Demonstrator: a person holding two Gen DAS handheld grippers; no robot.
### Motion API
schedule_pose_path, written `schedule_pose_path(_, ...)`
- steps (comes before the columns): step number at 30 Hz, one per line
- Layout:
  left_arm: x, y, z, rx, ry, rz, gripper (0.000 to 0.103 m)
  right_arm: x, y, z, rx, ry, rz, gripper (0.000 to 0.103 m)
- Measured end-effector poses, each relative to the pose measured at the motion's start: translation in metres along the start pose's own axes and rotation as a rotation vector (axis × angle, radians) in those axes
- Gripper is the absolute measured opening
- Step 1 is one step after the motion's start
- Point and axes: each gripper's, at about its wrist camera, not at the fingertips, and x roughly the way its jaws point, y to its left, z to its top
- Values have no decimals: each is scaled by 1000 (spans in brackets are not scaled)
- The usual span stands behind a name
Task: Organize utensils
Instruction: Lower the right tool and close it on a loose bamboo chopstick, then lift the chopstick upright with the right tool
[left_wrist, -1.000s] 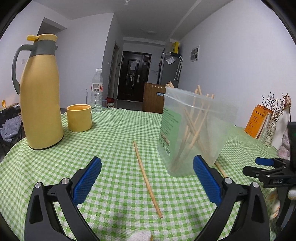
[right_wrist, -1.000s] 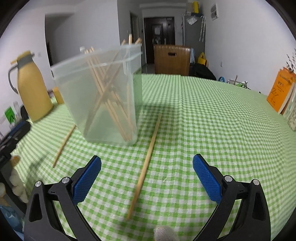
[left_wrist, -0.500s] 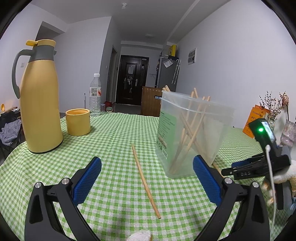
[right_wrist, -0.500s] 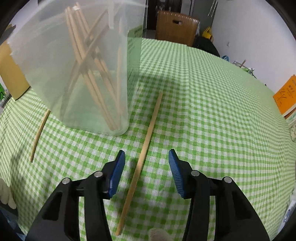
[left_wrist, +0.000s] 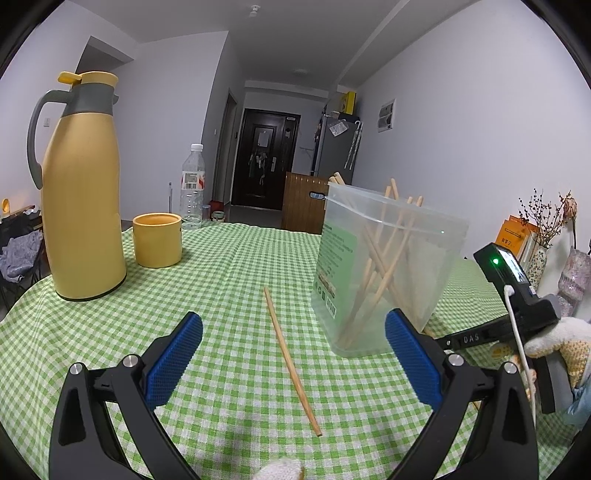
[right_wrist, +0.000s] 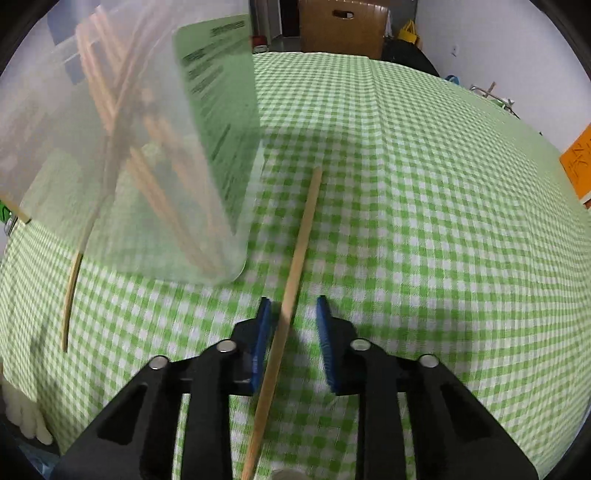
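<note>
The right hand-held gripper (right_wrist: 291, 314) points down at the tabletop (right_wrist: 424, 221), and its blue jaws are closing around a chopstick (right_wrist: 295, 266) lying on the green checked cloth. The left pad looks right up against the stick, but the right pad is not on it yet. The stick's near end is cut off at the bottom edge.

Beside it stands a clear plastic tub (left_wrist: 388, 266) full of chopsticks (left_wrist: 380, 266). Up close the tub is blurry, and the small print on its green label (left_wrist: 336, 258) is too tiny to read. From the left side, the tub hides most of the stick being grabbed.

The left hand-held gripper (left_wrist: 291, 347) hangs open over another chopstick (left_wrist: 290, 360), holding nothing. The right tool's black arm (left_wrist: 472, 338) shows the letters "DAS". A gloved hand (left_wrist: 554, 339) holds it, half out of view.
</note>
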Motion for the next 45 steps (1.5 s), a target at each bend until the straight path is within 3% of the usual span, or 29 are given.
schedule_pose_path(6, -1, 0, 0, -2, -3, 2, 96, 9, -5, 13, 5, 35, 18, 15)
schedule_pose_path(15, -1, 1, 0, -6, -3, 3, 96, 22, 10, 22, -27, 98, -40, 9)
schedule_pose_path(25, -1, 2, 1, -12, -1, 6, 96, 17, 9, 14, 8, 81, -23, 7)
schedule_pose_path(30, -1, 3, 1, -17, 1, 8, 96, -2, -5, 8, 36, 10, -6, 7)
schedule_pose_path(39, 1, 3, 1, -18, 6, 11, 96, -53, -38, -17, 85, -231, 39, 7)
schedule_pose_path(45, 2, 3, 1, -15, 7, 10, 96, -77, -47, -41, 100, -346, 59, 7)
